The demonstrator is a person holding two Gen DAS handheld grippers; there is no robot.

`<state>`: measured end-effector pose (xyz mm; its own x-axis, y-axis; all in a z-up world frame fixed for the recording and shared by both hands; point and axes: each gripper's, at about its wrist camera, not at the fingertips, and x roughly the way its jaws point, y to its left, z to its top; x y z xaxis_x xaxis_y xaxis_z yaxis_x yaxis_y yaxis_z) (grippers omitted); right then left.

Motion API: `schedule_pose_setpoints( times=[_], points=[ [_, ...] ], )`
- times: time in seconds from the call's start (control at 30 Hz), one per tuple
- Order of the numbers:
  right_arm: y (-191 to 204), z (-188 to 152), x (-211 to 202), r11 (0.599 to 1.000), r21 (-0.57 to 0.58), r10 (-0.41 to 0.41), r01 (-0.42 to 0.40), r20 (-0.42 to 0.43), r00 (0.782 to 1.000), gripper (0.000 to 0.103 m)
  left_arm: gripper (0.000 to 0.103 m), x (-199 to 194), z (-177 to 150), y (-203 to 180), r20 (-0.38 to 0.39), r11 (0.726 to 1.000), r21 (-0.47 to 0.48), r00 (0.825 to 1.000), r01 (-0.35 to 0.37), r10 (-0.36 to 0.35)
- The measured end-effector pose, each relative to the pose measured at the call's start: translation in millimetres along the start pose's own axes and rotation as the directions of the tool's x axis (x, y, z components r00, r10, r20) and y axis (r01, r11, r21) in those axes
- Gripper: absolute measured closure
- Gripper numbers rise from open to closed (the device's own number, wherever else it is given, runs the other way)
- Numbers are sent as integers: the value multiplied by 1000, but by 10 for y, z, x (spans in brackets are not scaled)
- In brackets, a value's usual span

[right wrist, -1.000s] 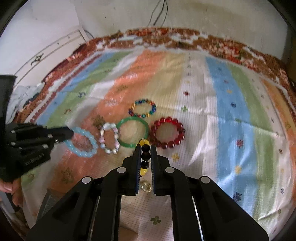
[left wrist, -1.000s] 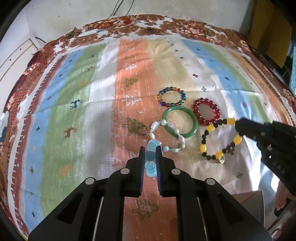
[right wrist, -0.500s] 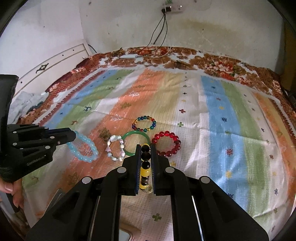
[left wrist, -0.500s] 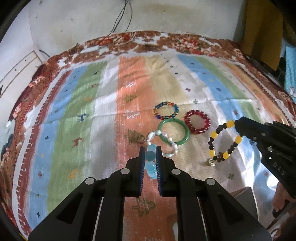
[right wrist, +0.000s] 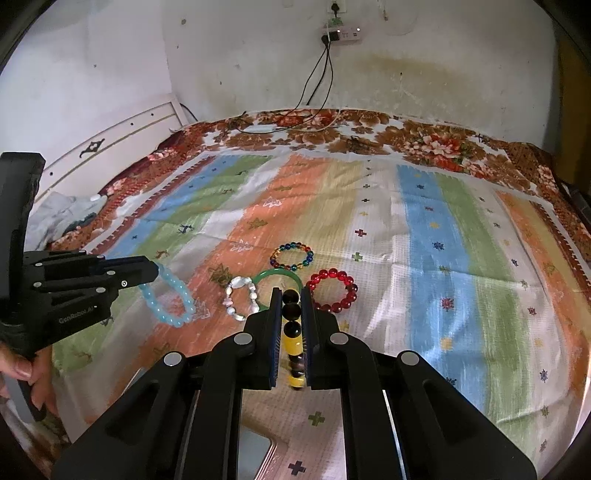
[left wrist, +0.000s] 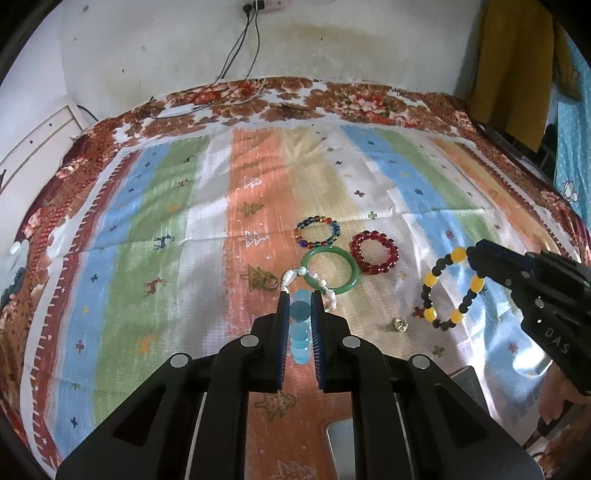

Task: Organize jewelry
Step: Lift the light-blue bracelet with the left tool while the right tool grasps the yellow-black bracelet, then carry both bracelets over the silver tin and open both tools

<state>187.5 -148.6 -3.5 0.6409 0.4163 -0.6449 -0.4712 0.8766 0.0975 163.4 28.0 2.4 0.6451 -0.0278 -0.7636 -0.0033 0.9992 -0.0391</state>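
Note:
My left gripper point(left wrist: 298, 293) is shut on a light blue bead bracelet point(left wrist: 299, 325) and holds it above the striped cloth; the bracelet also hangs from it in the right wrist view point(right wrist: 168, 301). My right gripper point(right wrist: 291, 290) is shut on a black and yellow bead bracelet point(right wrist: 292, 341), which dangles in the air in the left wrist view point(left wrist: 448, 288). On the cloth lie a multicolour bead bracelet point(left wrist: 317, 232), a red bead bracelet point(left wrist: 373, 253), a green bangle point(left wrist: 330, 269) and a white pearl bracelet point(right wrist: 242, 297).
A small metal charm point(left wrist: 400, 324) and a dark ring point(left wrist: 271, 283) lie on the striped cloth point(left wrist: 184, 221). A flat shiny object point(left wrist: 338, 450) shows at the near edge. A wall with cables and a socket strip point(right wrist: 340, 35) stands behind the bed.
Both grippers have risen and drawn back with their bracelets, lifting them off the cloth. The metal charm now lies on its own on the cloth.

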Motion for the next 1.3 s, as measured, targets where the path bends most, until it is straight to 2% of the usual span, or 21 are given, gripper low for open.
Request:
schedule_pose_setpoints(
  times=[0.2,0.33,0.63,0.83,1.3],
  points=[
    [32,-14,-108,1000,-15,-2,3,30,1000,93,92,-180,-70,-47,38,1000,5,999,26,-26],
    [87,-45,-240,999,-18,44,-43,61,997,93,92,-296,-124,-111,65,999,22,997,39,-40],
    [227,-134,-452,998,-57,38,-33,101,994,92,92,-465,-276,-299,120,995,93,992,34,-45],
    [226,-170,-596,998,-40,56,-52,120,991,93,92,-599,-396,-390,161,993,110,986,32,-50],
    [406,-350,-738,994,-67,98,-92,96,991,92,92,-739,-650,-501,153,991,109,984,77,-93]
  ],
)
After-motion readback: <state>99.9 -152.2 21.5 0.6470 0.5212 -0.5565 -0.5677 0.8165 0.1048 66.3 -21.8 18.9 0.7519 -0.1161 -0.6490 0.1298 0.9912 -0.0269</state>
